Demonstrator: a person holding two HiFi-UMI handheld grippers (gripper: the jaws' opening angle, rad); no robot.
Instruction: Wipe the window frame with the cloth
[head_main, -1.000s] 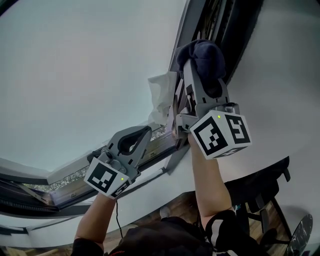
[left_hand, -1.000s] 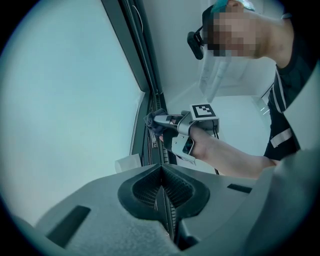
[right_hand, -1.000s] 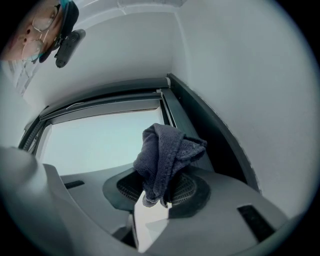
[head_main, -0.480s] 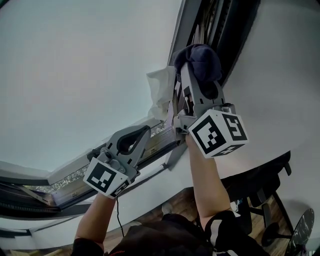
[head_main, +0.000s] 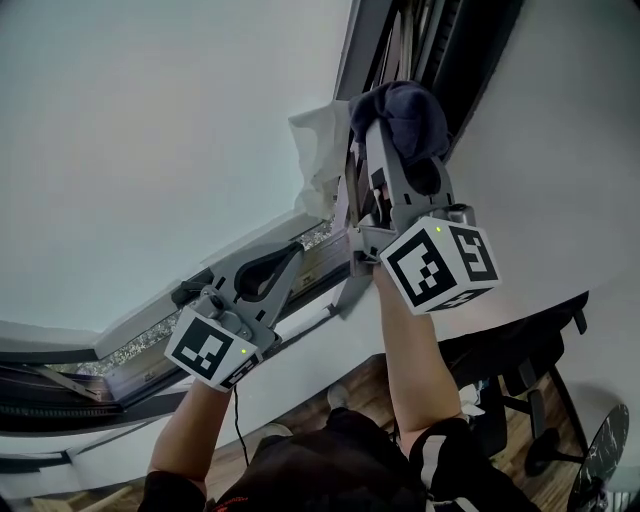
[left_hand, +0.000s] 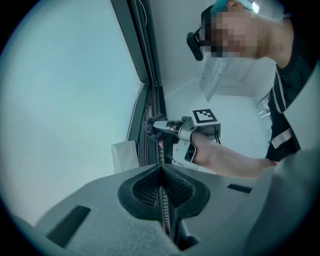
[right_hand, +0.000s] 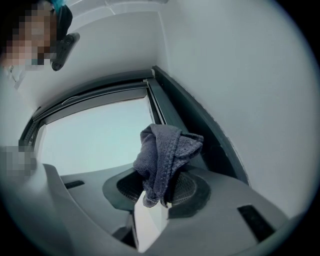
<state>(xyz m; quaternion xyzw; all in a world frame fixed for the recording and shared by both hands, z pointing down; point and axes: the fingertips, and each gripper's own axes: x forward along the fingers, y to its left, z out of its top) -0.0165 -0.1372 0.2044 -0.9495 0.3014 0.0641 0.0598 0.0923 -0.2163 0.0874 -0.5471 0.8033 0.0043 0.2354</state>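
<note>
Glass (head_main: 150, 130) fills the upper left of the head view, pale and blank, and down at lower left centre sits the left tool (head_main: 280, 262), jaws clenched pad to pad on nothing at all, as its own view shows plainly. It lies along the lower rail (head_main: 140, 352), very close, though whether it actually touches I can't tell. Moving right, a white scrap (head_main: 315, 150) of something papery hangs at the corner where the glass meets the upright, just left of the action. And here's the action: the dark window frame (head_main: 362, 50) runs up the upper centre, and the right tool (head_main: 396, 128) is up against it, clamped on the cloth (head_main: 408, 112). That's a dark grey knitted rag, pinched by one bunched end, the rest bulging out past the tips and pressing into the frame's channel. By the look of it, this is light, limp, floppy stuff. It should mould itself into the grooves nicely, but it has no stiffness of its own, so all the push must come through the tips behind it. A deep bite across the folded bunch looks like the safe hold. Grab a loose corner and the drag along the rail could tug it free. Further right there's plain white wall (head_main: 570, 150), and at the lower right an office chair (head_main: 520, 400) stands down on the floor, well clear.
</note>
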